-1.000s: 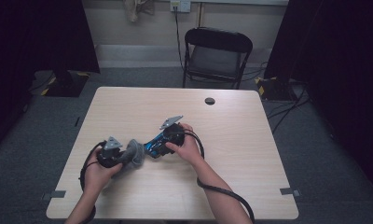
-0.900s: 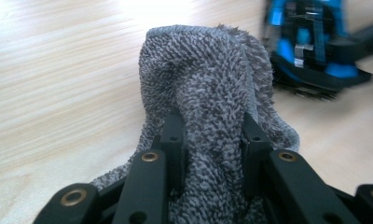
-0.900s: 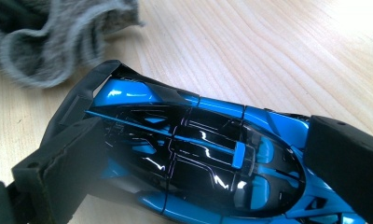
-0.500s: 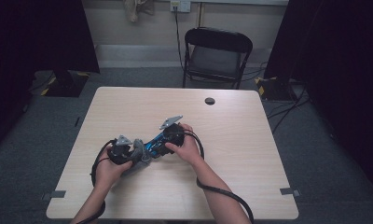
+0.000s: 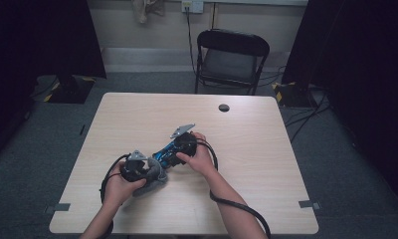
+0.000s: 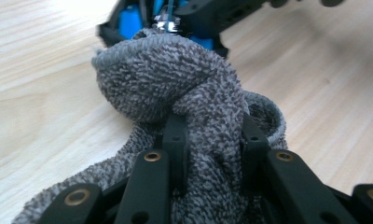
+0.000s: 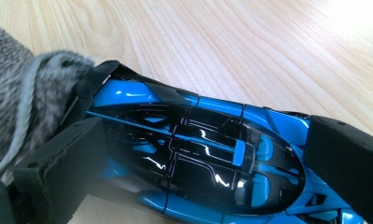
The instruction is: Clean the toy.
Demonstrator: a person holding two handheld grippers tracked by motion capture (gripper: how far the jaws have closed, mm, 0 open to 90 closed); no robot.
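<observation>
The left gripper (image 5: 146, 168) sits at lower left of centre in the high view, held in the person's left hand (image 5: 118, 186). Its jaws are clamped on a grey towel (image 6: 175, 98): in the left gripper view the terry cloth is bunched between both black jaws and bulges up into the centre of the frame, with more cloth trailing to the lower left onto the desk (image 6: 40, 70). In the high view the towel (image 5: 157, 178) shows as a grey bundle at the gripper's tip.

The right gripper (image 5: 174, 149) lies just right of it, near the centre of the high view, held in the right hand (image 5: 201, 158). Its jaws are clamped on a blue and black toy car (image 7: 198, 154): in the right gripper view one pad presses on the car's flank at lower left and the other at far right, and the car runs diagonally across the frame above the wood grain of the desk.

The towel (image 7: 21, 102) meets the car's end at the left edge of the right gripper view; the two touch. In the left gripper view the car (image 6: 175, 18) lies directly behind the towel at top centre.

A black chair (image 5: 231, 59) stands beyond the desk's far edge.
</observation>
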